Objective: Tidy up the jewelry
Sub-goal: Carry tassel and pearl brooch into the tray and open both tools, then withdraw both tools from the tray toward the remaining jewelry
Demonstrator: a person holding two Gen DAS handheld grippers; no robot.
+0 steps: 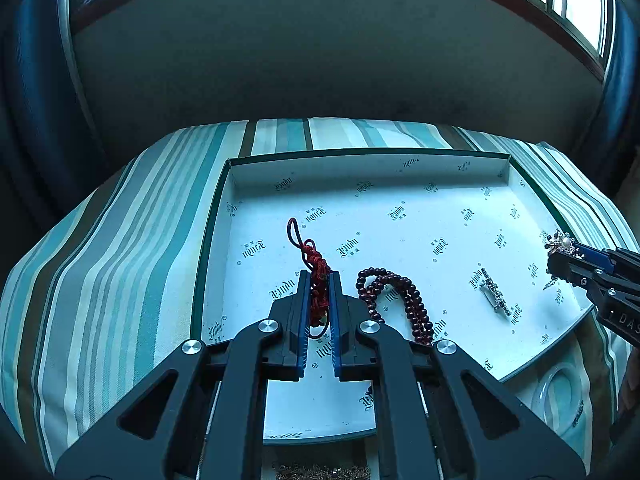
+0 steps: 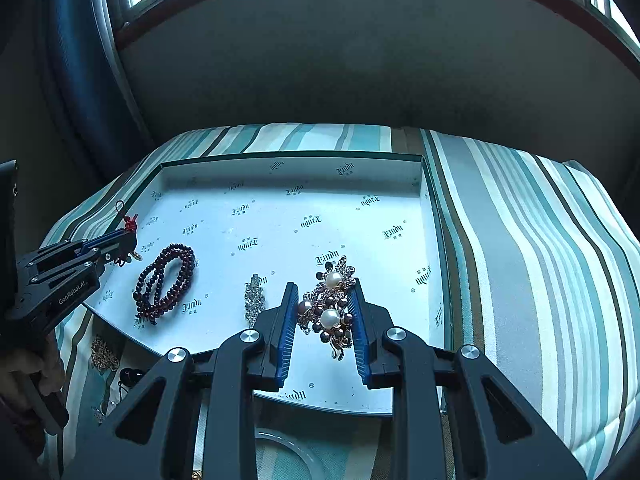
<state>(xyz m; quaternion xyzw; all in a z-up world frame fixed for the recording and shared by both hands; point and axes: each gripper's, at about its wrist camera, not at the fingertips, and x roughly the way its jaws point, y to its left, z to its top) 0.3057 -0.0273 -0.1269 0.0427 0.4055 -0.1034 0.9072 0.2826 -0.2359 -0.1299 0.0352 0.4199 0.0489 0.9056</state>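
A shallow white box lid (image 1: 400,168) with printed logos lies on a striped cushion. My left gripper (image 1: 319,278) is shut on a red knotted cord charm (image 1: 316,264) over the lid's left part. A dark red bead bracelet (image 1: 400,300) lies just right of it, also in the right wrist view (image 2: 166,280). A rhinestone clip (image 1: 495,292) lies further right, also in the right wrist view (image 2: 254,300). My right gripper (image 2: 323,286) is shut on a pearl brooch (image 2: 330,308) above the lid (image 2: 288,168); it shows in the left wrist view (image 1: 562,256).
The striped cushion (image 1: 120,260) surrounds the lid. A pale bangle (image 1: 560,396) lies on the cushion by the lid's near right corner. A gold chain (image 2: 102,354) and a small dark item (image 2: 130,376) lie near the lid's near left edge. A dark wall stands behind.
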